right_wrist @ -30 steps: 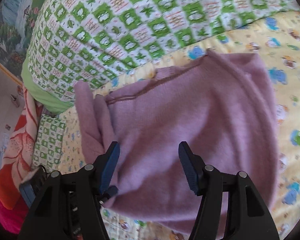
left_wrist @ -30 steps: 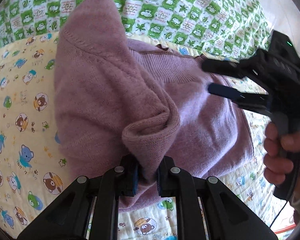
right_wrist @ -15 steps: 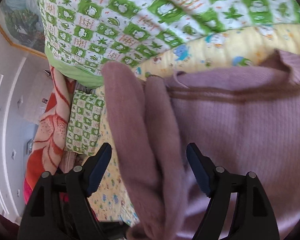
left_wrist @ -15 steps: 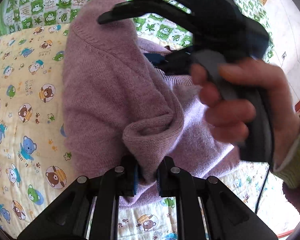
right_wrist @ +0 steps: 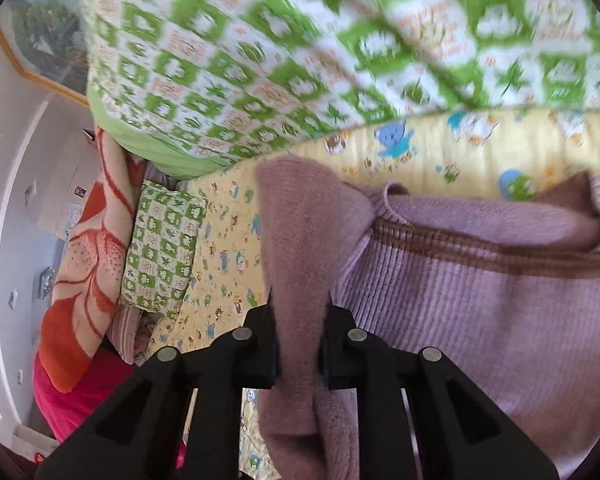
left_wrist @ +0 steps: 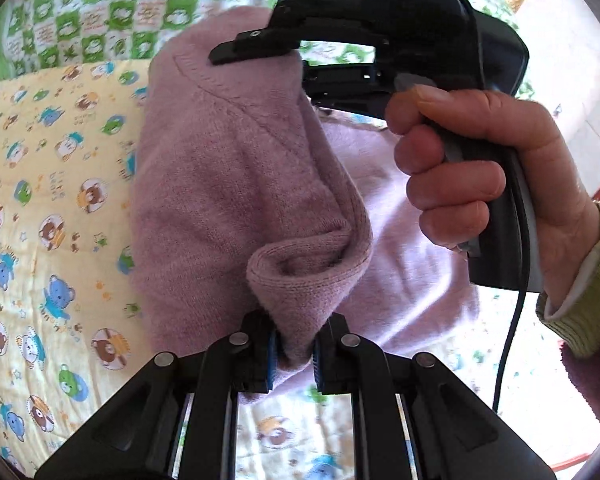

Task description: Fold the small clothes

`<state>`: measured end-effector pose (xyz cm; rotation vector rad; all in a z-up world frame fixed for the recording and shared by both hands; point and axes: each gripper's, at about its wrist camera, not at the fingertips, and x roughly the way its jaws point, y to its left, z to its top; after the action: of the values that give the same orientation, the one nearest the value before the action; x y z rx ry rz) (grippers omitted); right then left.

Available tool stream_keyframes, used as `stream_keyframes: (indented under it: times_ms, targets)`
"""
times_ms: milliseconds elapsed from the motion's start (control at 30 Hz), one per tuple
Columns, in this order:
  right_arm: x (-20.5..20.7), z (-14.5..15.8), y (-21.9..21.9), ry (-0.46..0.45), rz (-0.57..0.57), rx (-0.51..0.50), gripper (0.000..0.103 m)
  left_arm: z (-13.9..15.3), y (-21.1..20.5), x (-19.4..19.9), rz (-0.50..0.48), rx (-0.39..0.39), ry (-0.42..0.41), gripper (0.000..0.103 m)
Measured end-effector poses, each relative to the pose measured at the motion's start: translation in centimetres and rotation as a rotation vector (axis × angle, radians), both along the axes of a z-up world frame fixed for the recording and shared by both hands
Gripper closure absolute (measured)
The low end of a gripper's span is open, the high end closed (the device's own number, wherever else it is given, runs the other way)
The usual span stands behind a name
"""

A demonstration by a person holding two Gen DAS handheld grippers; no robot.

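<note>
The mauve knitted wool sweater (left_wrist: 228, 184) is looking soft and fuzzy, lying on matt yellow quilted cotton bedding (left_wrist: 48, 208); the black plastic grippers (left_wrist: 294, 354) are showing slight gloss.

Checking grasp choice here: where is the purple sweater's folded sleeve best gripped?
Across the sleeve's narrow width, coming along its length from the cuff end, as the right tongs do now; it is a flat, doubled band. The left tongs pinch the sweater's bunched edge.

— Where does the sweater (left_wrist: 228, 184) lie?
— On the cartoon quilt (left_wrist: 40, 208), near its far edge, where the checked blanket (right_wrist: 260, 60) is heaped.
— And beyond the quilt's left edge?
— A small checked pillow (right_wrist: 162, 252), touching the flowered blanket (right_wrist: 88, 264).
</note>
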<state>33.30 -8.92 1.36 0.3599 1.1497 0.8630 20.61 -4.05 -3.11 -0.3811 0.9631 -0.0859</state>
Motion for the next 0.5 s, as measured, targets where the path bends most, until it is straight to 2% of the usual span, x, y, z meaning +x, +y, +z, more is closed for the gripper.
stream_keyframes:
  times_ms: [167, 300, 400, 500]
  targets:
    - [-0.9, 2.9, -4.4, -0.056, -0.039, 0.011, 0.087, 2.3, -3.2, 0.7, -0.099, -0.035, -0.049, 0.091]
    - [-1.8, 4.9, -9.4, -0.098, -0.095, 0.021, 0.087, 2.9, -6.4, 1.7, -0.181, -0.064, -0.062, 0.091]
    - [-2.3, 5.3, -13.2, -0.119, -0.143, -0.002, 0.087, 2.5, -8.9, 2.7, -0.235, -0.052, -0.056, 0.091]
    - [-2.7, 4.5, -17.0, -0.106, -0.208, -0.019, 0.087, 1.9, -11.2, 3.5, -0.283, -0.050, -0.042, 0.091]
